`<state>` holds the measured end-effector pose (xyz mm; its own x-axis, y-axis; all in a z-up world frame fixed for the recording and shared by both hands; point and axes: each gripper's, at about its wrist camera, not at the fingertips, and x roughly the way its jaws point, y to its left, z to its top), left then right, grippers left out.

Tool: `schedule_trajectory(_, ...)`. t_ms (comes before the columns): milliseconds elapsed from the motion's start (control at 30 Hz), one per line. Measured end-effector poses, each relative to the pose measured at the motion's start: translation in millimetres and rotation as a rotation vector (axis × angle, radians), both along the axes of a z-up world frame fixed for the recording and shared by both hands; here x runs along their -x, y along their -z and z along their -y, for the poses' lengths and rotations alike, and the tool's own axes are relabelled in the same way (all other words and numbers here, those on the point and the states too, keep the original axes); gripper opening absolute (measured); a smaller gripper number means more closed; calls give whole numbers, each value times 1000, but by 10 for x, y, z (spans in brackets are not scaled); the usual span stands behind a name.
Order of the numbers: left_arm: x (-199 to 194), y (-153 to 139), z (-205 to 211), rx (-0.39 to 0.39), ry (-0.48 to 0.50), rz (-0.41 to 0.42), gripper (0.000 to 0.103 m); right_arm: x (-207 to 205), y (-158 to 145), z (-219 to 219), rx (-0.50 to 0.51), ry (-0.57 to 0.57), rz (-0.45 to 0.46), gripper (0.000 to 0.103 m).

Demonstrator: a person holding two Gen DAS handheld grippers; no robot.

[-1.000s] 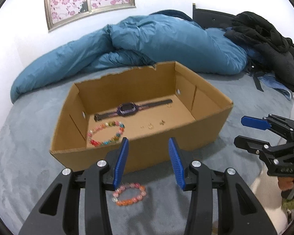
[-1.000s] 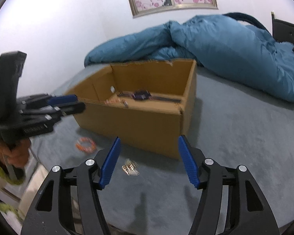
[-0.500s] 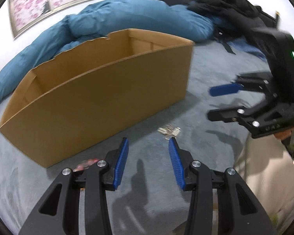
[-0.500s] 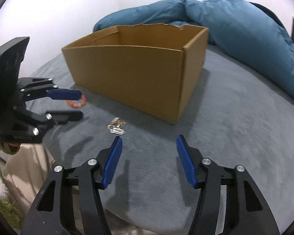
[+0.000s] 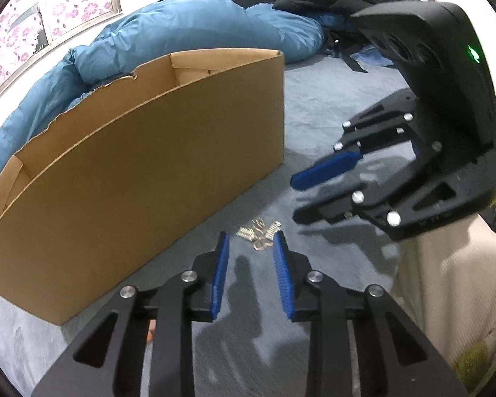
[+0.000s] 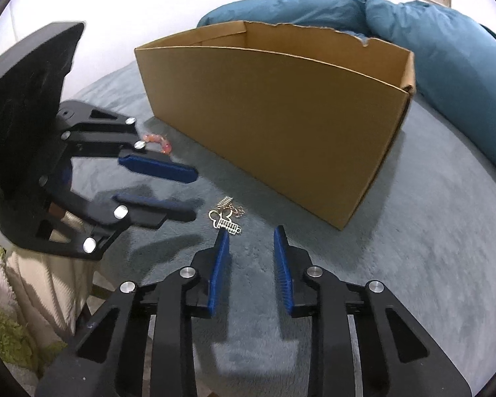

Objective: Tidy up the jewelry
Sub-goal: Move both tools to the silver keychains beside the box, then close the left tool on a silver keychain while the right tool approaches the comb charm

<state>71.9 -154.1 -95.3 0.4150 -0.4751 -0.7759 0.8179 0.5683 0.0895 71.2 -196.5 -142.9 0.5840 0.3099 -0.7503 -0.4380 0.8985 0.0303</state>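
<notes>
Both grippers have dropped low over the grey bed (image 6: 413, 231) in the last second, so the view into the cardboard box (image 5: 142, 178) is lost; only its outer front wall shows now, where before a watch and a bead bracelet could be seen inside.

The left gripper (image 5: 252, 236) has swung away from the pink bead bracelet (image 6: 157, 140) it was hovering over. It now points at the small pile of silver and gold trinkets (image 5: 259, 231), which lies just ahead of its jaws, between the tips. The bracelet sits beyond that gripper, beside the box wall.

The right gripper (image 6: 252, 233) has the same pile (image 6: 226, 220) just ahead of its jaws and a little to their left.

Both pairs of jaws are closing and stand about a quarter open, with nothing between the pads; neither has hold of anything.

For the task, this looks like a switch of target: the loose trinkets are likely next for the box, the bracelet after. With 2 grippers converging on 1 small pile, they could get in each other's way, and thin chains on soft fabric may slip a narrow pinch.
</notes>
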Motion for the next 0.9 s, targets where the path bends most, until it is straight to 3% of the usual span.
schedule_trajectory(567,-338,141,60,-11,40,-102,26,-175,137,-211,47,-132,-16,25)
schedule_trajectory(900,-470,199,110,-8,16,-137,21,-240,172,-278,60,-165,-30,18)
